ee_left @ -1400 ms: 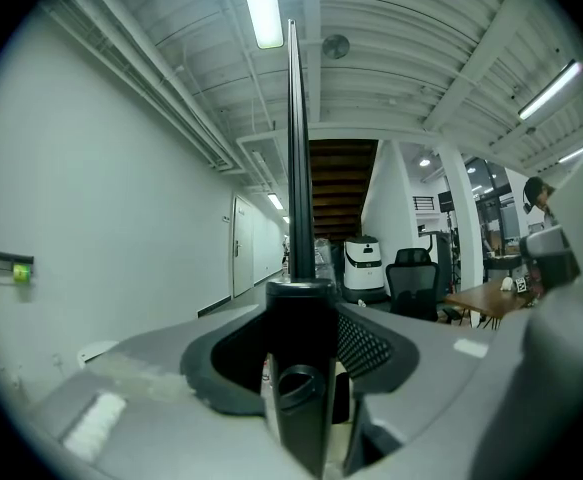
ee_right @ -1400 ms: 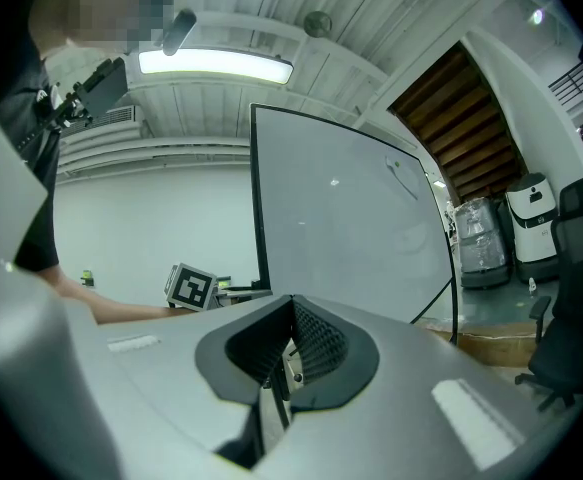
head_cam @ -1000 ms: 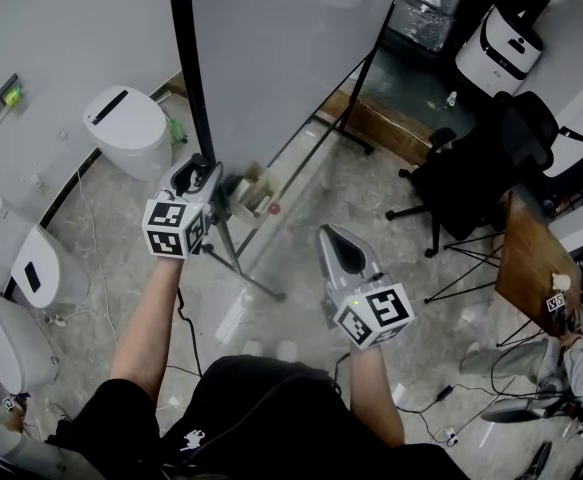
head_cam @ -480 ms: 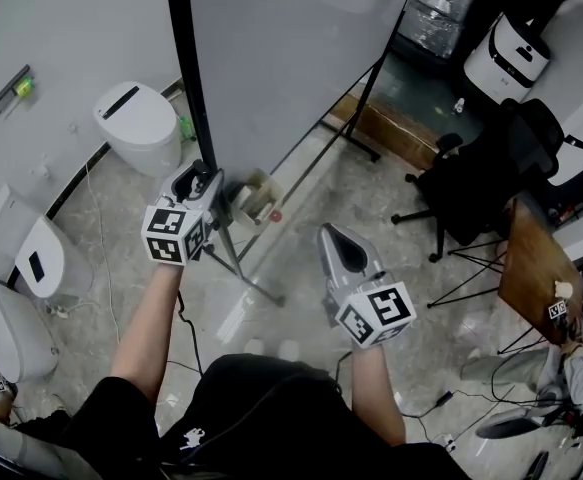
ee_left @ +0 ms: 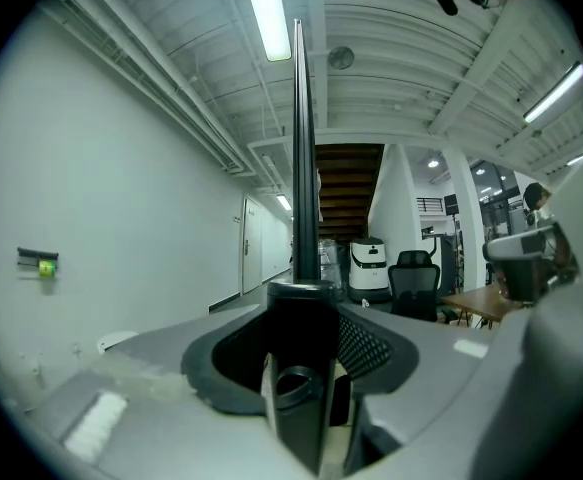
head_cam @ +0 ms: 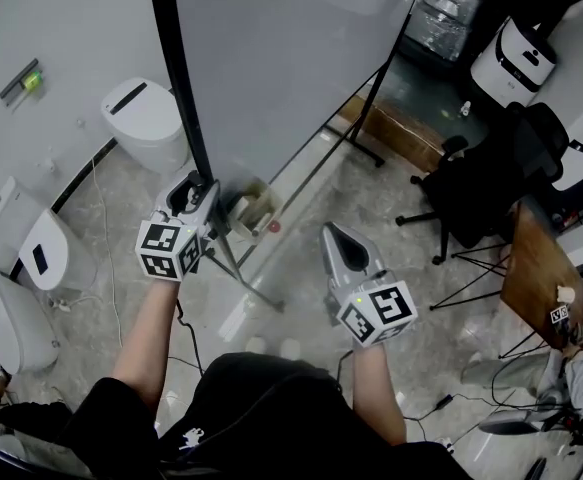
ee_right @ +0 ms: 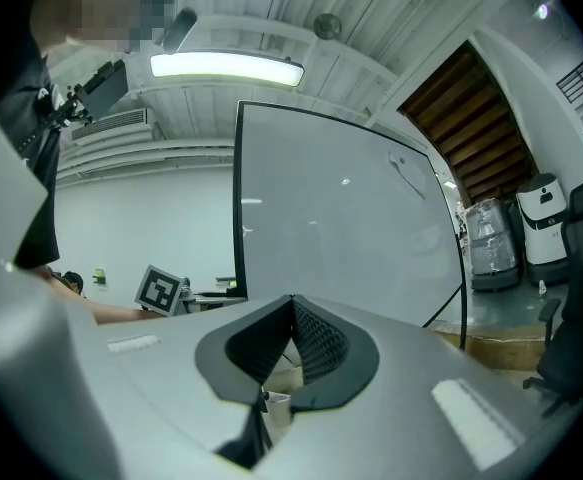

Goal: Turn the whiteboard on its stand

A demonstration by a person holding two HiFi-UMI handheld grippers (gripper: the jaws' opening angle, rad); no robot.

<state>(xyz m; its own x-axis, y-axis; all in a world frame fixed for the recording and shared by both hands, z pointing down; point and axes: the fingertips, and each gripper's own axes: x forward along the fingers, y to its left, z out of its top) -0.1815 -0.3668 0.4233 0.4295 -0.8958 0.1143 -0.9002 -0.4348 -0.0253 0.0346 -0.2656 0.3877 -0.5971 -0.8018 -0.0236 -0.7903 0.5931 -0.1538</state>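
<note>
The whiteboard [head_cam: 291,58] is a large grey panel standing upright on a black stand [head_cam: 256,290]. Its black frame edge [head_cam: 176,78] runs down the panel's left side. My left gripper [head_cam: 199,183] is shut on the lower part of that edge. In the left gripper view the black edge [ee_left: 299,168] rises straight up from between the jaws of the left gripper [ee_left: 301,293]. My right gripper [head_cam: 329,231] hangs in the air to the right, below the board, shut and holding nothing. The right gripper view shows the whiteboard [ee_right: 341,218] ahead of the right gripper [ee_right: 292,300].
White rounded machines [head_cam: 143,118] [head_cam: 46,253] stand along the wall at left. A cardboard box [head_cam: 251,208] sits by the stand's foot. At the right are a black office chair [head_cam: 471,193] and a wooden table [head_cam: 531,268]. Cables lie across the floor.
My left gripper has shifted slightly left and toward me while holding the frame edge, and the edge has moved left with it. The right gripper has barely moved.
</note>
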